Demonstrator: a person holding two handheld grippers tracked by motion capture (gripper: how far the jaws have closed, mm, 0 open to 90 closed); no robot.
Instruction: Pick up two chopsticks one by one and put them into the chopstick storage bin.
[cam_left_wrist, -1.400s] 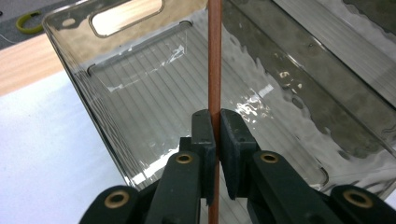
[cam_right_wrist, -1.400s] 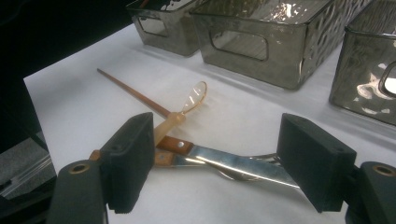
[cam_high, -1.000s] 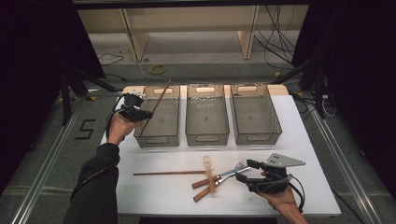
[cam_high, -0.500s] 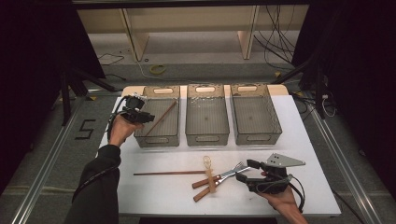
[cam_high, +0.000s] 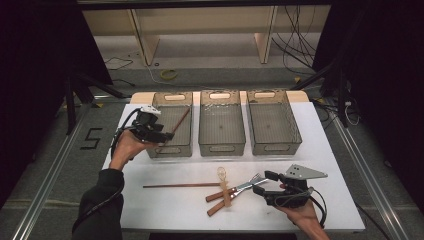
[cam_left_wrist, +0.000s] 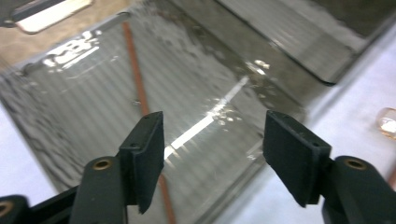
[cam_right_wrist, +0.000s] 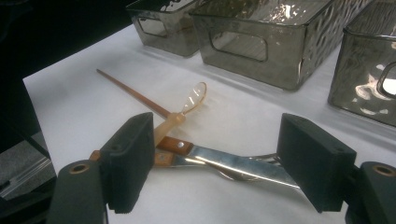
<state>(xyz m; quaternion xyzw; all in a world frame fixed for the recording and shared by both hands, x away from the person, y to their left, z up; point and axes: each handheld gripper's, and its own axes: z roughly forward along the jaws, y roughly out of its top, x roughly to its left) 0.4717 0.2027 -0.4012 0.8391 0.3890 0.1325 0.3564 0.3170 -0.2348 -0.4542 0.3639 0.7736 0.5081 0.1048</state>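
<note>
Wooden and thin, one chopstick (cam_high: 181, 121) lies aslant in the left bin (cam_high: 171, 148), its far end propped on the wall. My left claw (cam_high: 161, 136) hangs at that bin's near left corner; its jaws have just been opening and stand wide with nothing between them, so the stick is released. I should lift clear without brushing it.

My right claw (cam_high: 261, 182) rests low on the white desk (cam_high: 330, 150), jaws wide apart and gripping nothing, just beside the steel tines of a fork (cam_right_wrist: 224, 161). That fork seems tangled with what looks like a knife (cam_right_wrist: 243, 170) and a clear spoon (cam_high: 223, 186). A second chopstick (cam_high: 181, 185) lies alone nearby, and is probably the easier pick.
</note>
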